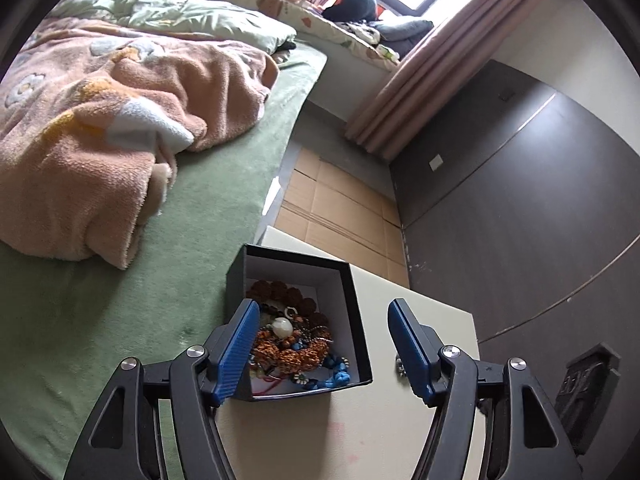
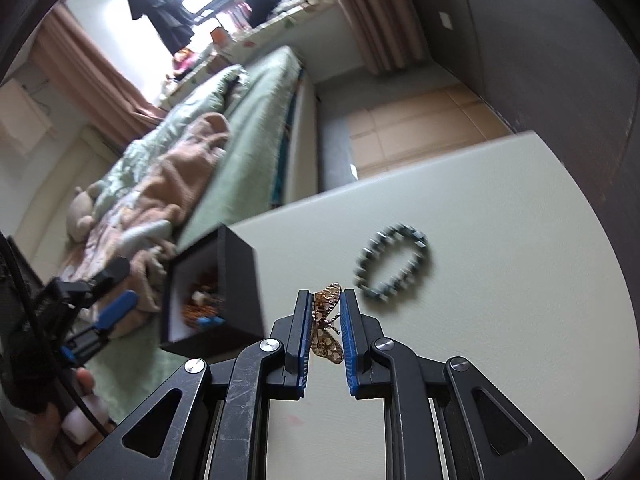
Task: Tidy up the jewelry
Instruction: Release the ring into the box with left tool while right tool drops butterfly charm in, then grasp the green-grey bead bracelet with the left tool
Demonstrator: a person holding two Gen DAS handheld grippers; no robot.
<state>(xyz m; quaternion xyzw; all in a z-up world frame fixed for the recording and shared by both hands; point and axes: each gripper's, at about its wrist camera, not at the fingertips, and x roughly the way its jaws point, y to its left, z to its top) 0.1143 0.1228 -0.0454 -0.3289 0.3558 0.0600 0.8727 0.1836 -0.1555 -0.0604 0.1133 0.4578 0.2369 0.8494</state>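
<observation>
Two thin blue pads of right gripper (image 2: 325, 322) pinching gold filigree butterfly brooch (image 2: 327, 322) above cream table (image 2: 500, 340), right of black jewelry box (image 2: 236, 280); could twist free. Left gripper (image 1: 324, 344) wide open.

You see the open black box (image 1: 298, 322) full of beads; the gold butterfly (image 2: 327, 322) stands upright, the dark bracelet (image 2: 394, 264) at its 1 o'clock.

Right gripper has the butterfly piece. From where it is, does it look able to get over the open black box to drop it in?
Probably yes. The right gripper holds the butterfly; the black box sits just left, top open, nothing between. The left gripper is near the box, though.
</observation>
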